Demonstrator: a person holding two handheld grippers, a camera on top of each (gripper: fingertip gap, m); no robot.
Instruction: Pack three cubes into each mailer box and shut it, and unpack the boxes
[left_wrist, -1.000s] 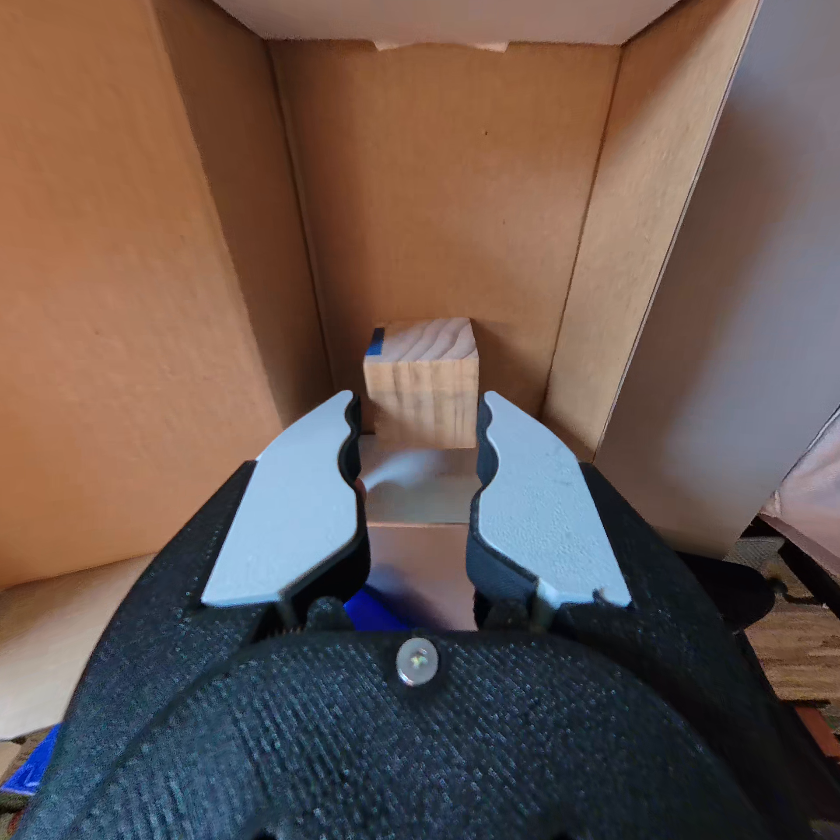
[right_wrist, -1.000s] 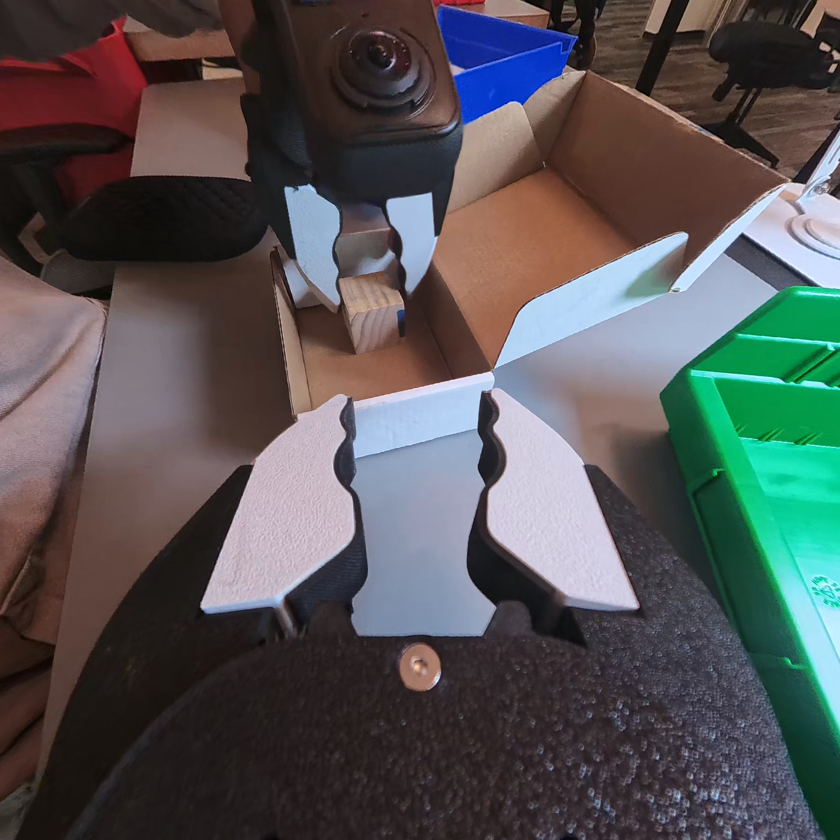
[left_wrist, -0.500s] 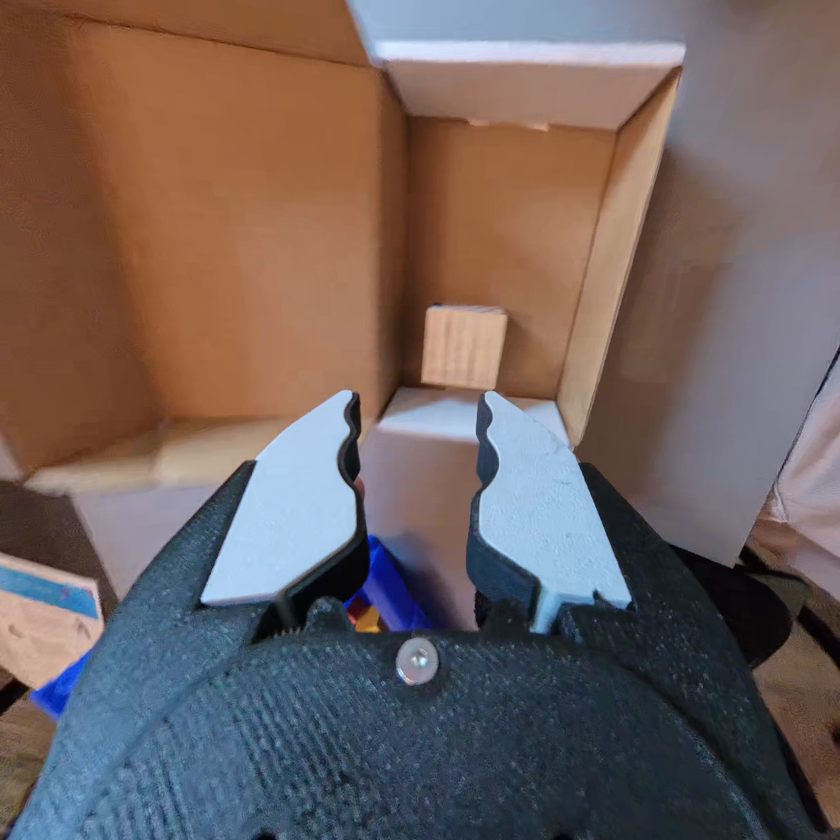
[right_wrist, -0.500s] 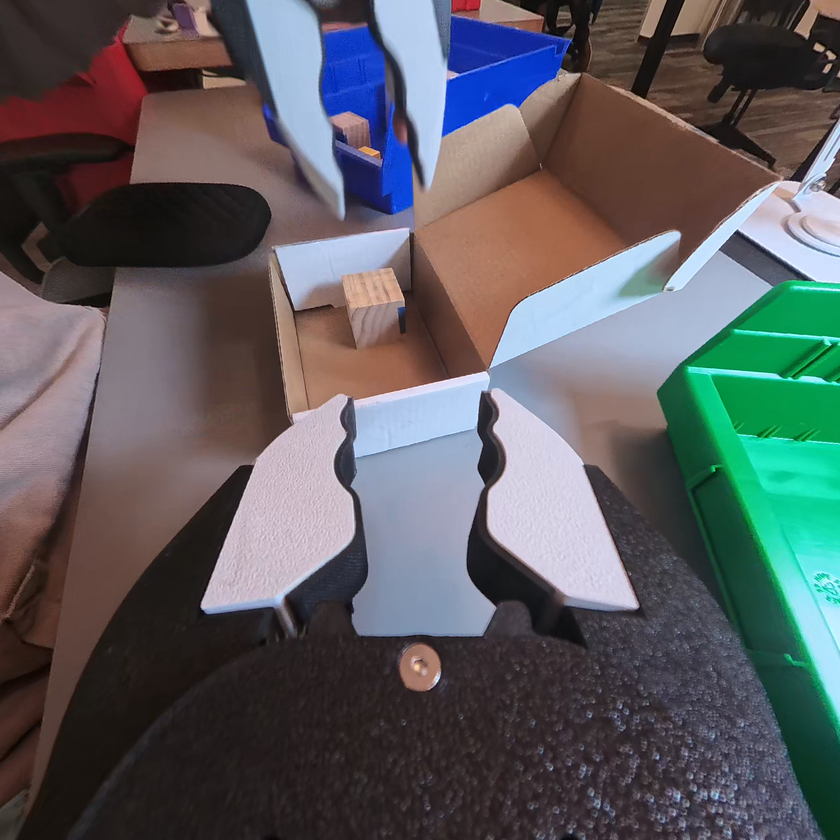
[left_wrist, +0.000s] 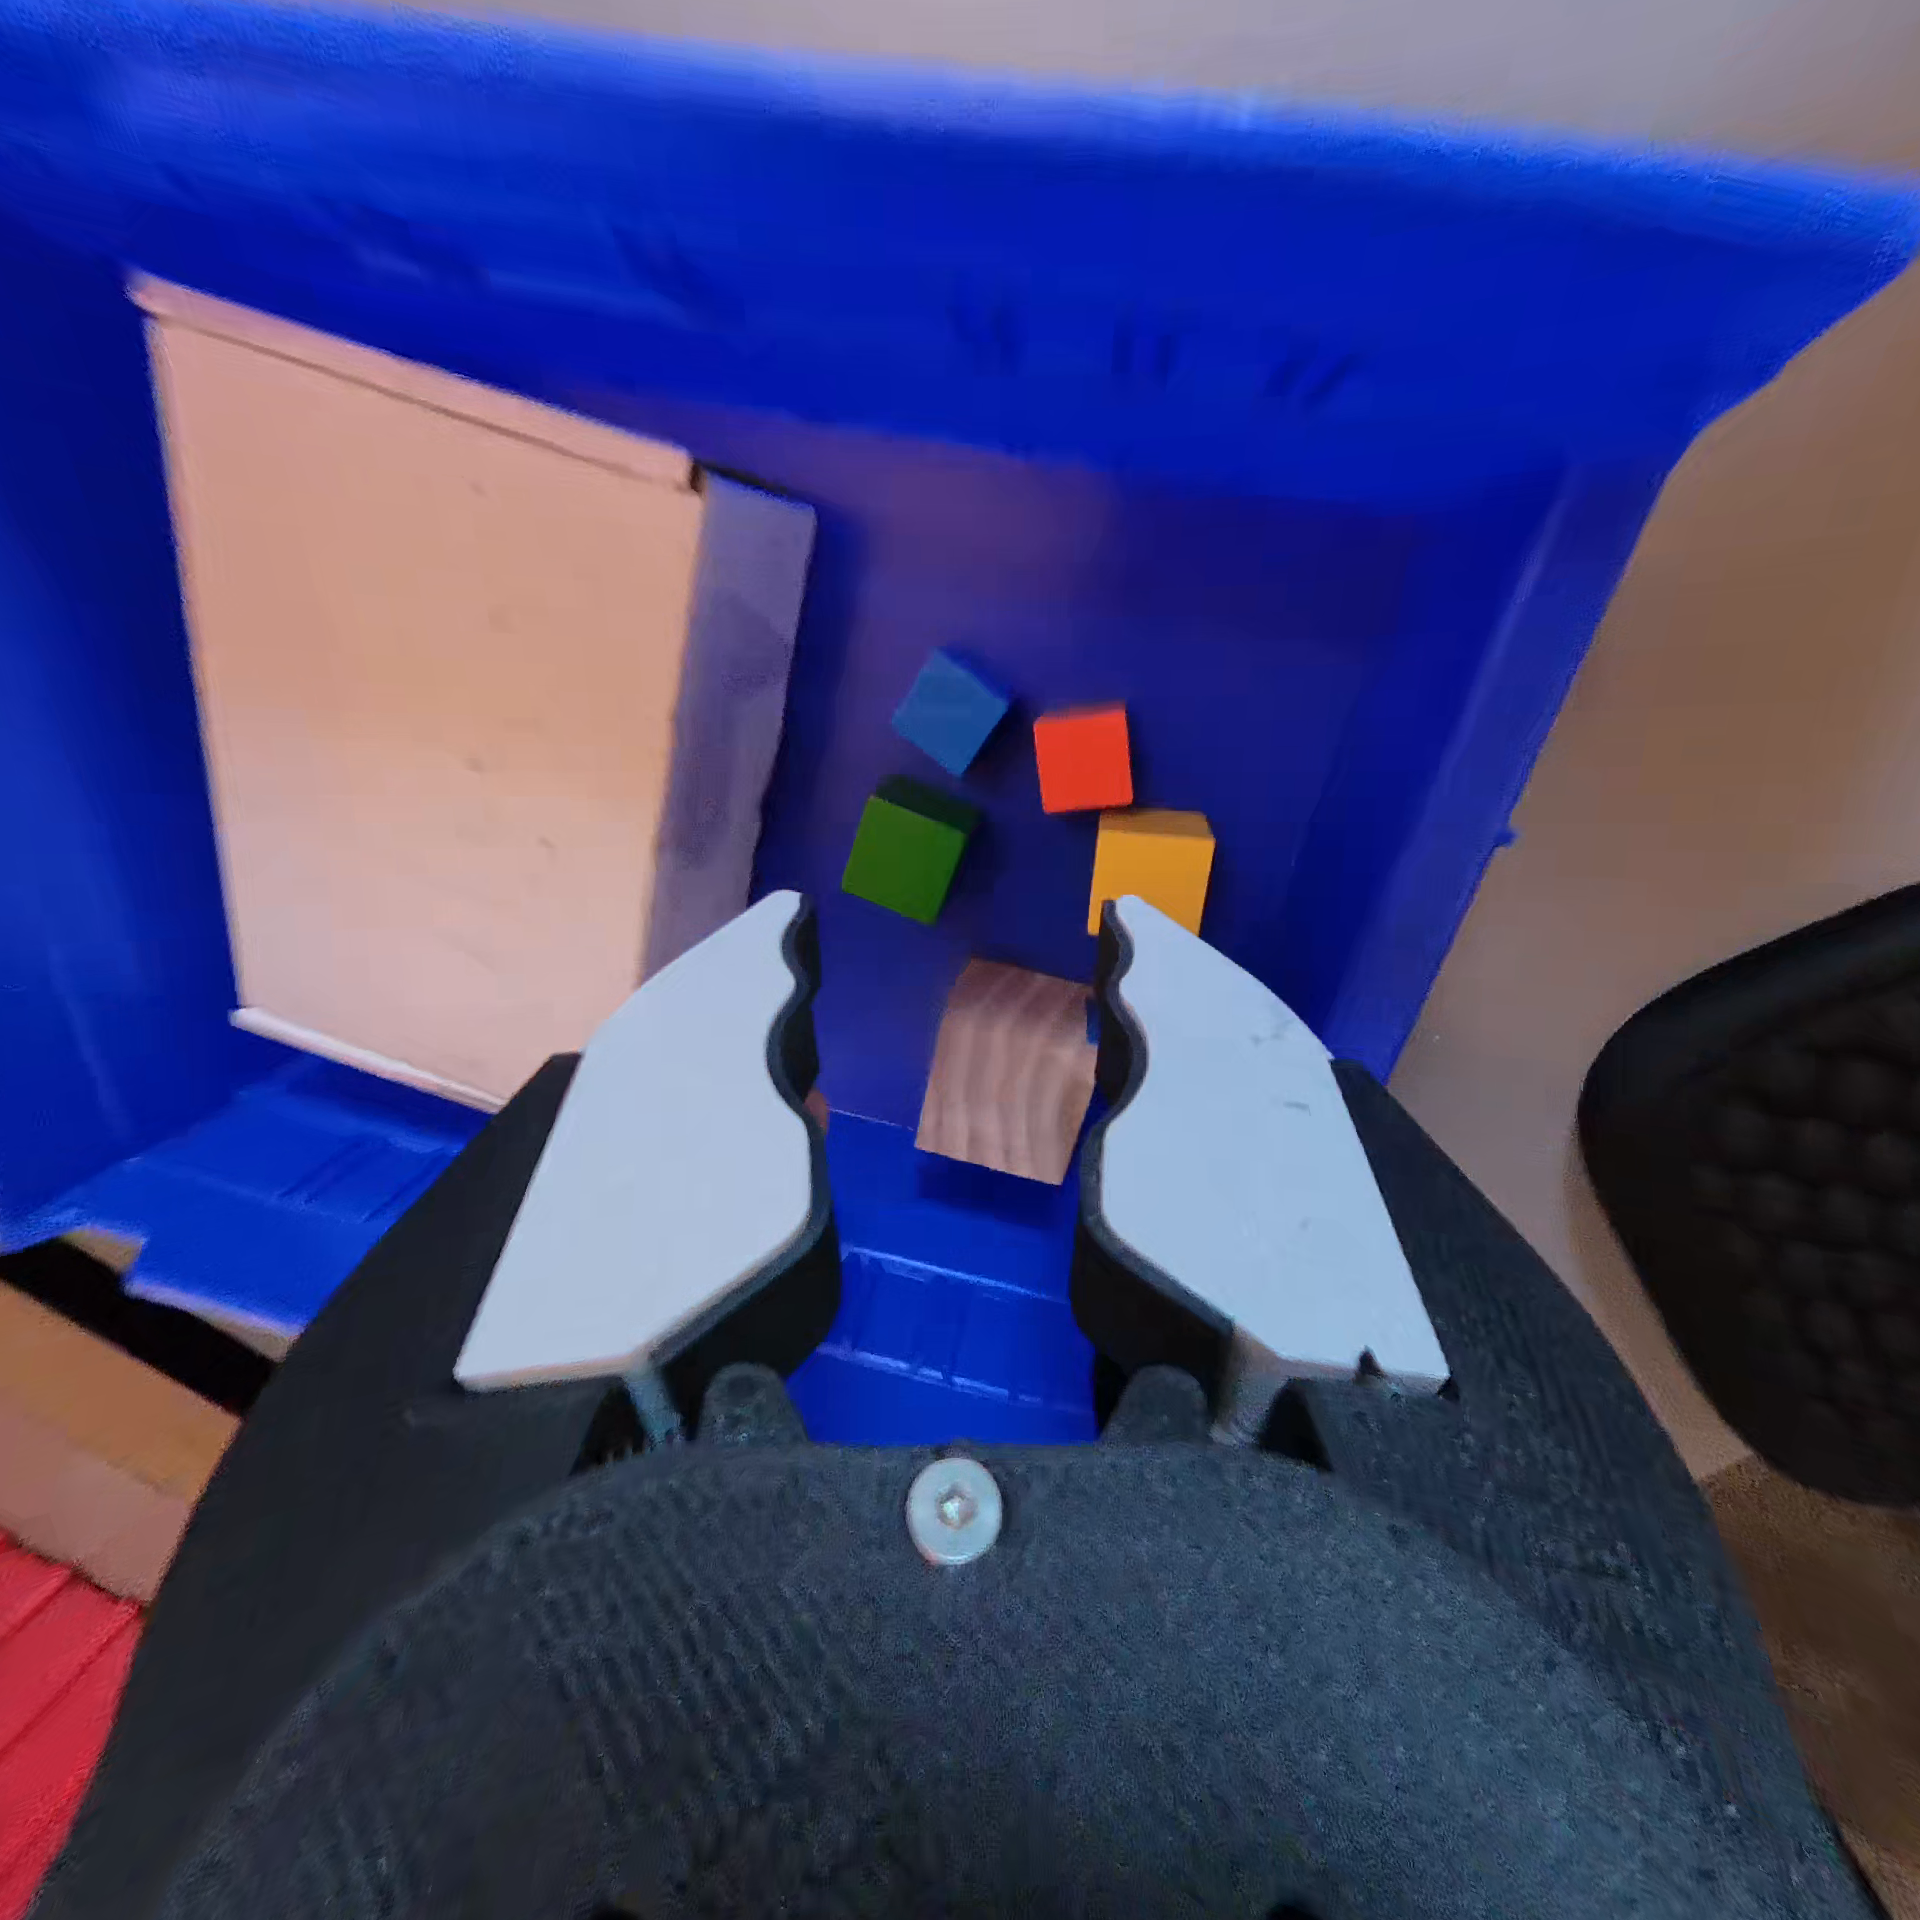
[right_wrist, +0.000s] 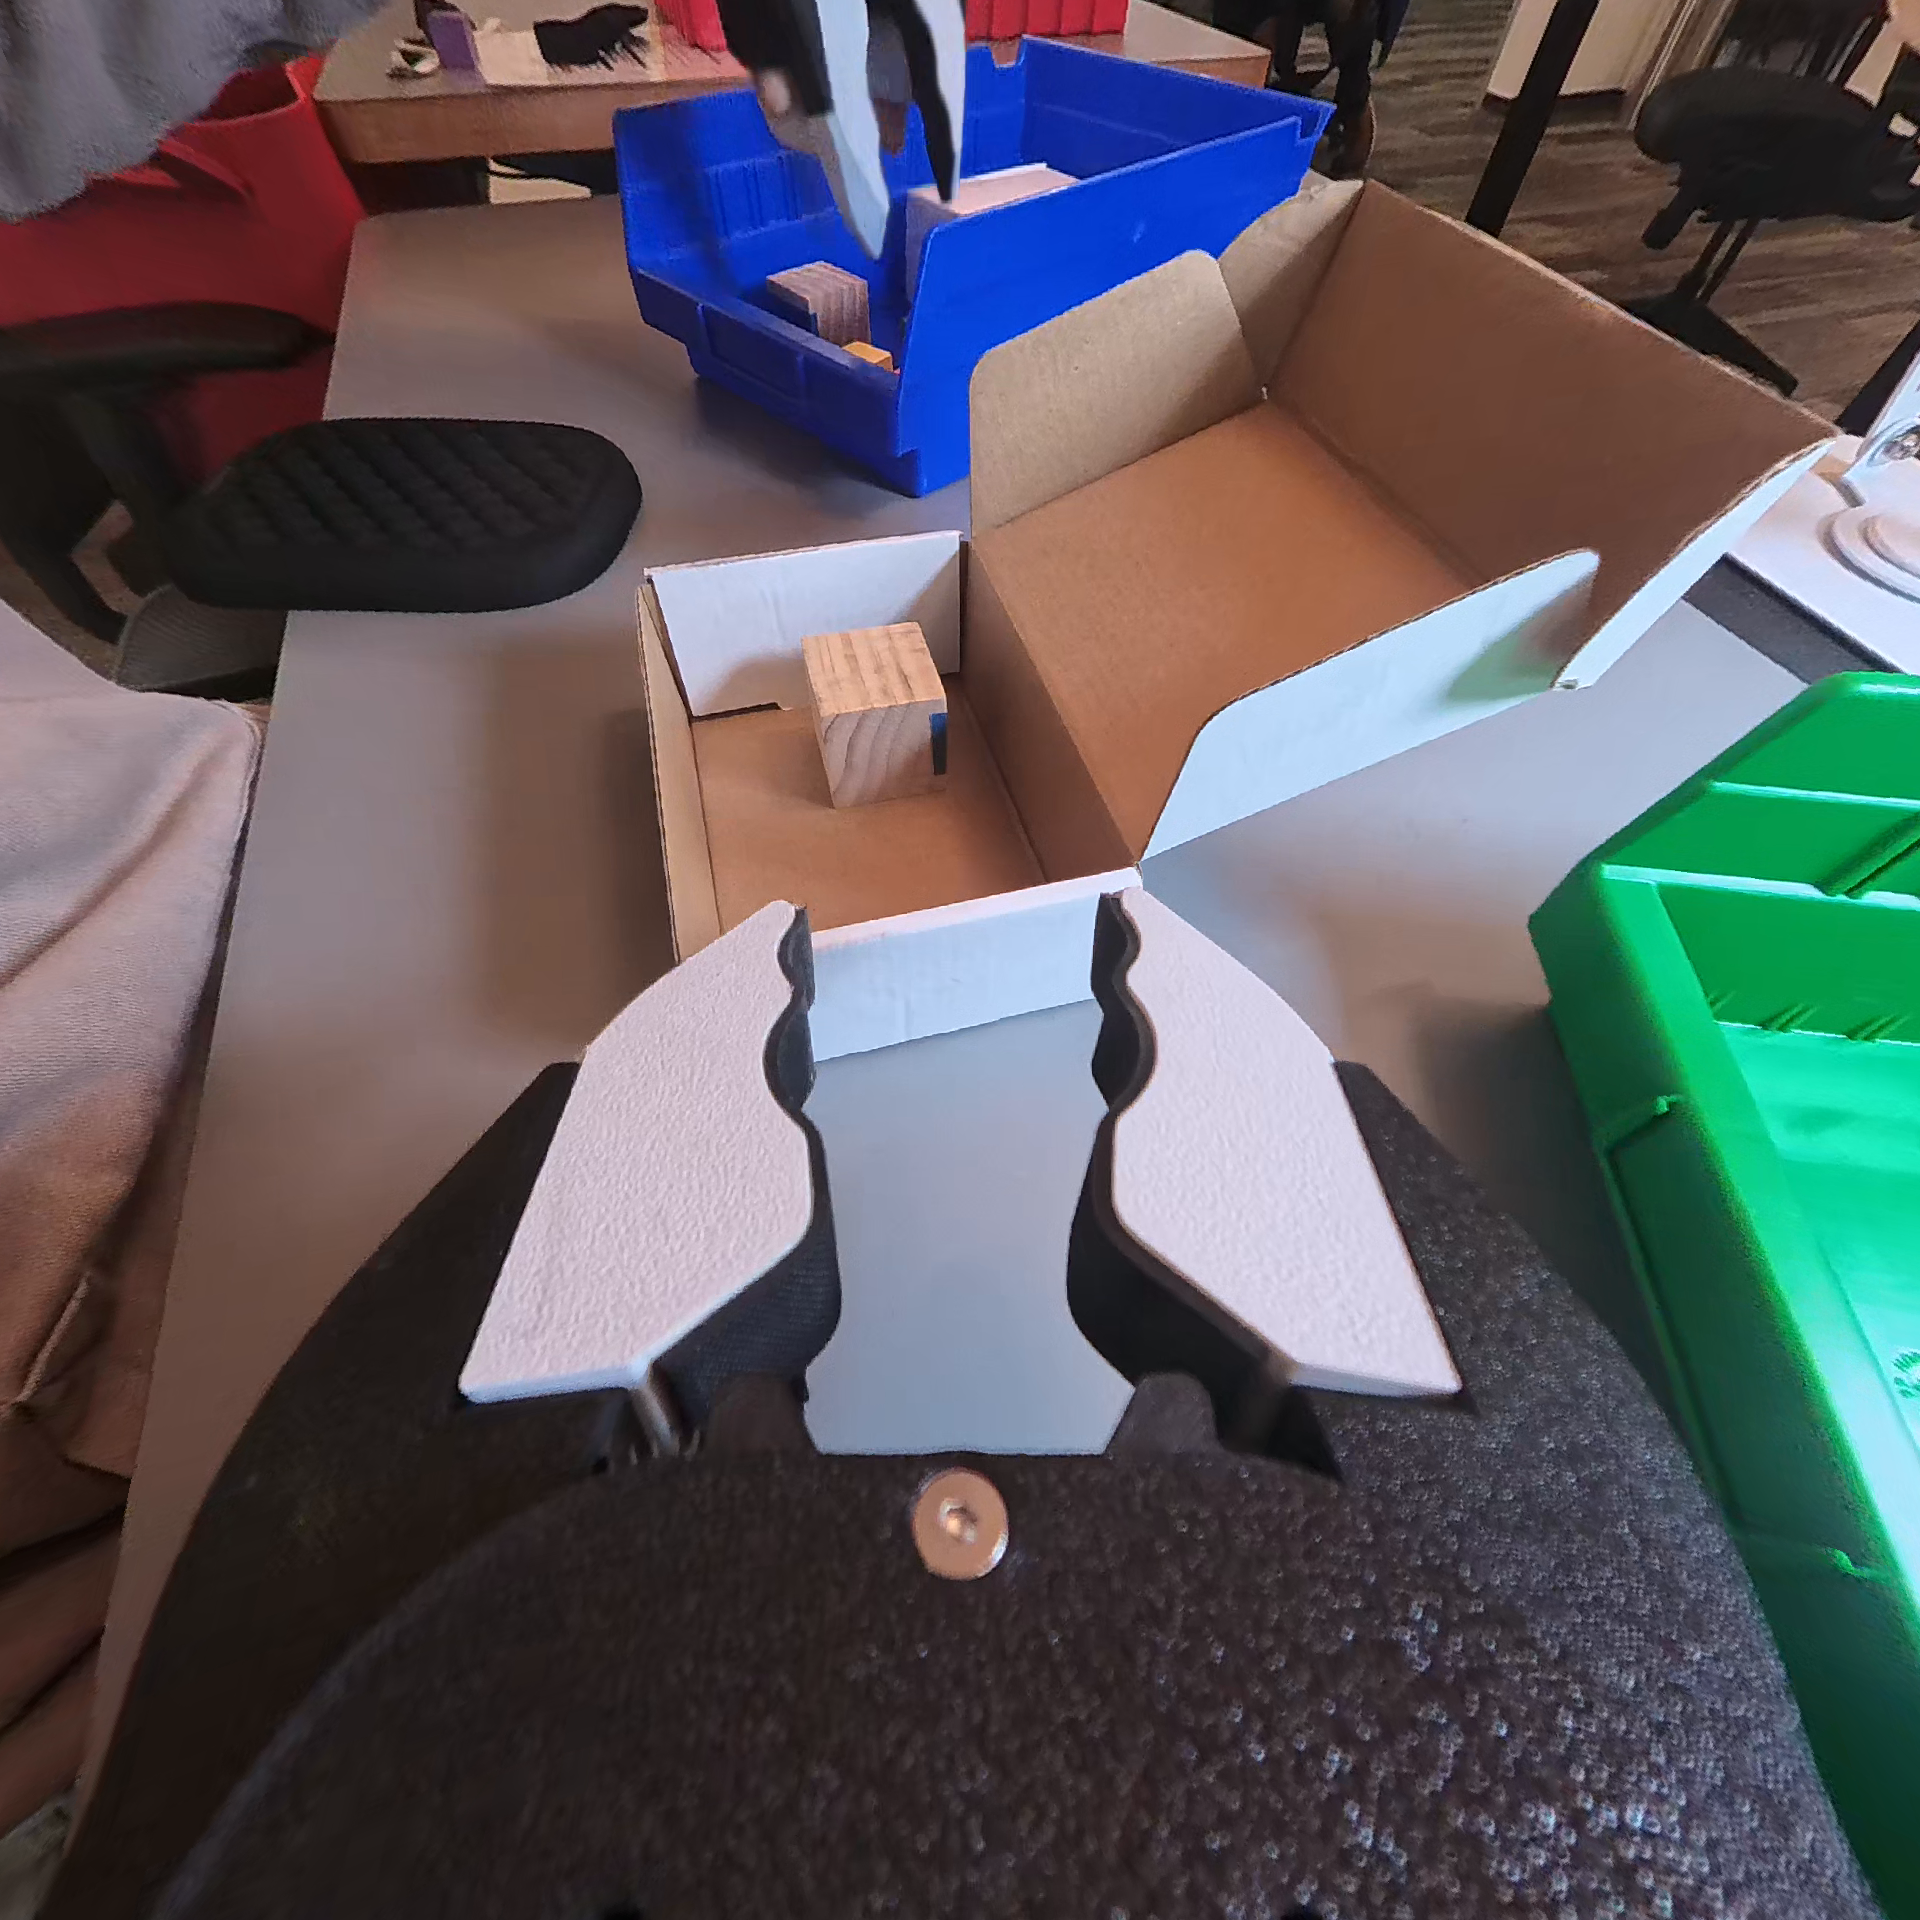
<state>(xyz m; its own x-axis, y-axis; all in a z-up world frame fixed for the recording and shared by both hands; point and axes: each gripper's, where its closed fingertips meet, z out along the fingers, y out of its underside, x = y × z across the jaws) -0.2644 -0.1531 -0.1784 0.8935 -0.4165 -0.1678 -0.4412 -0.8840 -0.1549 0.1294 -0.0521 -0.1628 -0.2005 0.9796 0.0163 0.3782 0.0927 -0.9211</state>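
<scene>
Hovering left gripper (left_wrist: 954, 951) above wooden cube (left_wrist: 1006, 1070)

I see the mailer box (right_wrist: 1226, 582) lying open on the grey table, lid thrown back, one bare wooden cube (right_wrist: 878, 709) upright in its far corner. In the blue bin (left_wrist: 935, 312), a second wooden cube (left_wrist: 1008, 1070) sits beside four small painted cubes (left_wrist: 1081, 758).
</scene>
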